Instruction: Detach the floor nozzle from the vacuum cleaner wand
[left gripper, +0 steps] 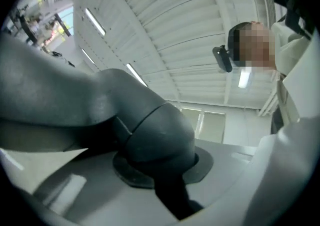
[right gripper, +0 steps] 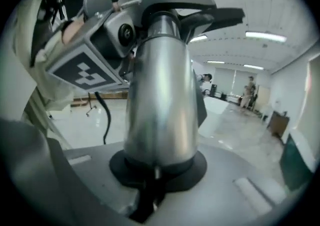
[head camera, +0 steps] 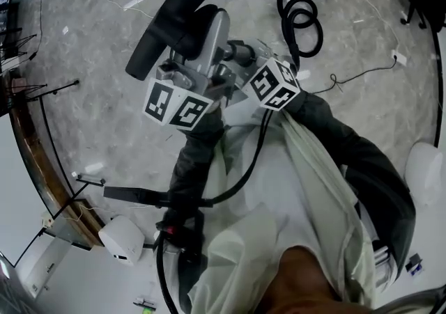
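In the head view both grippers are raised in front of me over the floor. The floor nozzle's long black head points up-left, on a silver-grey neck. My left gripper is shut on the nozzle's dark grey elbow, which fills the left gripper view. My right gripper is shut on the silver wand tube, which rises to the nozzle head. The left gripper's marker cube sits close beside the tube. The joint between wand and nozzle is hidden.
A black vacuum hose lies coiled on the marble floor at the top right. A white device and thin black stands are at the left. A thin cable crosses the floor at the right. My pale coat fills the lower middle.
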Available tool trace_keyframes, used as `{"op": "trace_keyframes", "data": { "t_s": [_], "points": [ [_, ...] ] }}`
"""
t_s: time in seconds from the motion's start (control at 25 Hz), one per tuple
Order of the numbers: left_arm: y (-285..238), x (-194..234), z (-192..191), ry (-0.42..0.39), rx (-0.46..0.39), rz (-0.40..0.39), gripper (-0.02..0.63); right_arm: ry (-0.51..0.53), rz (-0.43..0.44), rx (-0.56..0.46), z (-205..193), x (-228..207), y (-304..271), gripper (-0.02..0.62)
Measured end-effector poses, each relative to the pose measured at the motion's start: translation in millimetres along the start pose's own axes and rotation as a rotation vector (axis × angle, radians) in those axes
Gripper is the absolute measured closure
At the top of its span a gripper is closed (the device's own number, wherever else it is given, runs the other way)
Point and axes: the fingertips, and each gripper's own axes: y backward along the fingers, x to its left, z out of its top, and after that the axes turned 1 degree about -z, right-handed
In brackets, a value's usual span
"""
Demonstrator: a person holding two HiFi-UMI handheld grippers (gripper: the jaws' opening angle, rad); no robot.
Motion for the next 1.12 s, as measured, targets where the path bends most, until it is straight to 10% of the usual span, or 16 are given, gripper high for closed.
{"op": "trace_keyframes", "data": {
  "t_s": [0.12,0.28,0.56,0.88,1.0,1.12],
  "points": [
    [3.0,11.9,5.2,-0.001,-0.046,0.107,0.535,0.069,-0.135,0.019,-0.3,-19.1,-2.3,0.558],
    [-3.4,-3.5,2.0,-0.028,-0.032,0.013,0.534,0.070,-0.045,-0.011,-1.1,-14.1,4.0,0.558],
    [6.5,-73.1,-1.4,0.003,-0.028,-0.505,0.529,-0.055,0.684,-0.159,2.2,54.2,53.5,0.535],
    [41.5,-113.3,-0.5,0.028,-0.078,-0.922,0.529,-0.077,1.394,-0.117,-3.7,87.4,112.1,0.532],
    [31.0,-98.0,-4.2,0.041,-0.051,-0.838,0.529,-0.063,1.286,-0.137,-4.8,83.7,95.2,0.539],
    [7.4,-65.3,0.9,0.056,-0.050,-0.613,0.529,-0.045,0.890,-0.096,-1.9,63.1,53.1,0.558]
  ]
}}
